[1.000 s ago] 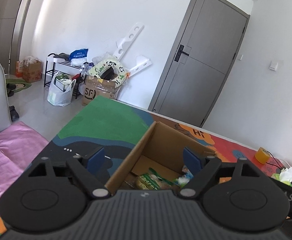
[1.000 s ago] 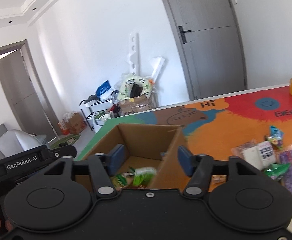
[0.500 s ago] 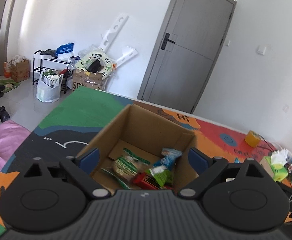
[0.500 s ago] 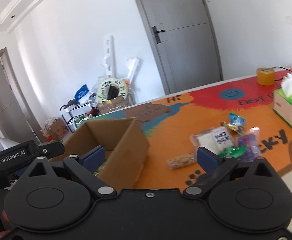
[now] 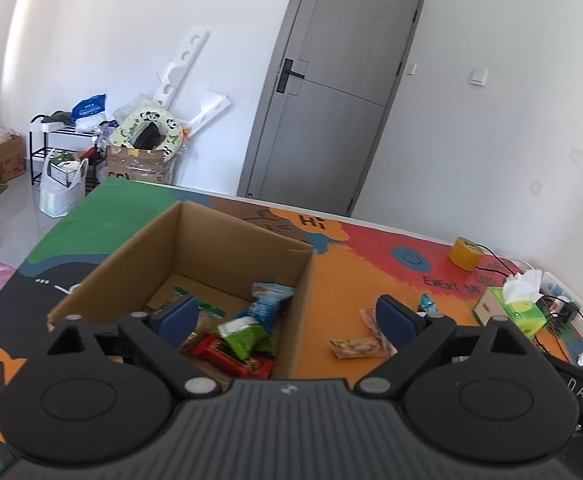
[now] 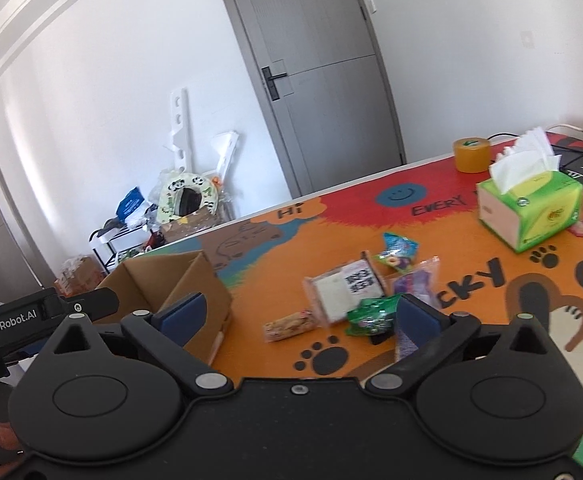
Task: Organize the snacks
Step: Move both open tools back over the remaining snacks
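Lying loose on the orange mat (image 6: 471,364) just right of the cardboard box (image 6: 195,276) are the remaining snack packets (image 6: 347,292): light, crinkly, slippery film, likely best pinched across a flat middle or a sealed edge. Inside the box, more packets (image 5: 247,332) are piling up. Both the left gripper (image 5: 287,320) and right gripper (image 6: 299,318) are standing wide and empty, the right having spread from half-closed a second ago and swung off the box toward the loose pile.

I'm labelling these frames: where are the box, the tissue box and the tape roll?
box (image 5: 227,240), left wrist view, inner back wall
tissue box (image 6: 547,216), right wrist view, green front face
tape roll (image 6: 471,156), right wrist view, outer side
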A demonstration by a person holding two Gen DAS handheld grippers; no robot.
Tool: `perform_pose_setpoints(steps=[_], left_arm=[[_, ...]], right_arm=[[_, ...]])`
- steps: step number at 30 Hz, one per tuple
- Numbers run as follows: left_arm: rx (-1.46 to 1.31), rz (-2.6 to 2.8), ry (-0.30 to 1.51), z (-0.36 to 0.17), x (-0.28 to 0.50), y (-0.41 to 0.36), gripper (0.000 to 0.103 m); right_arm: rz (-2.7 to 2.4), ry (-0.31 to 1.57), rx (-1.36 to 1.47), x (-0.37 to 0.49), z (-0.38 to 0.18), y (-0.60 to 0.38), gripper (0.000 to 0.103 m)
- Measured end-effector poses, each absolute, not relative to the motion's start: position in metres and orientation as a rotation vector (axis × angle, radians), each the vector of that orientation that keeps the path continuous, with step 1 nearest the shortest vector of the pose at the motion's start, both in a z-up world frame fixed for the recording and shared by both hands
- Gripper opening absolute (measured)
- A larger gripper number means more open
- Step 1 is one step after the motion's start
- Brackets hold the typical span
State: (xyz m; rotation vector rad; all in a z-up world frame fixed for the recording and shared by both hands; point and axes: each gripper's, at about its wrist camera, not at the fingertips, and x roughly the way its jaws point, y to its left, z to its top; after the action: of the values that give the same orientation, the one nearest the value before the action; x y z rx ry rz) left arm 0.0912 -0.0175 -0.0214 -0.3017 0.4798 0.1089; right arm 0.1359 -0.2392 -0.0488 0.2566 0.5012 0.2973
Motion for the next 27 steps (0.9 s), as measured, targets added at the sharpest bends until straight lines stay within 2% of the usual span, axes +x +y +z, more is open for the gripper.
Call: perform_pose_setpoints(steps=[19,22,27], left_arm=[[-0.244,-0.016,0.514,-0.035,0.111,-0.072,0.095],[-0.223,-0.035,0.513,-0.039,0.115,-0.081,0.095],[-0.200,-0.064,0.515,-0.046,0.125,-0.095,0.092]], right_arm=[[0.200,0.520,0.307,0.140,-0.066,-0.296,0.102],[0.193,0.536,0.314,0.145,-0.074,-0.302,0.098],[0.203,0.582,0.343,0.157,-0.089,-0.307,0.079]])
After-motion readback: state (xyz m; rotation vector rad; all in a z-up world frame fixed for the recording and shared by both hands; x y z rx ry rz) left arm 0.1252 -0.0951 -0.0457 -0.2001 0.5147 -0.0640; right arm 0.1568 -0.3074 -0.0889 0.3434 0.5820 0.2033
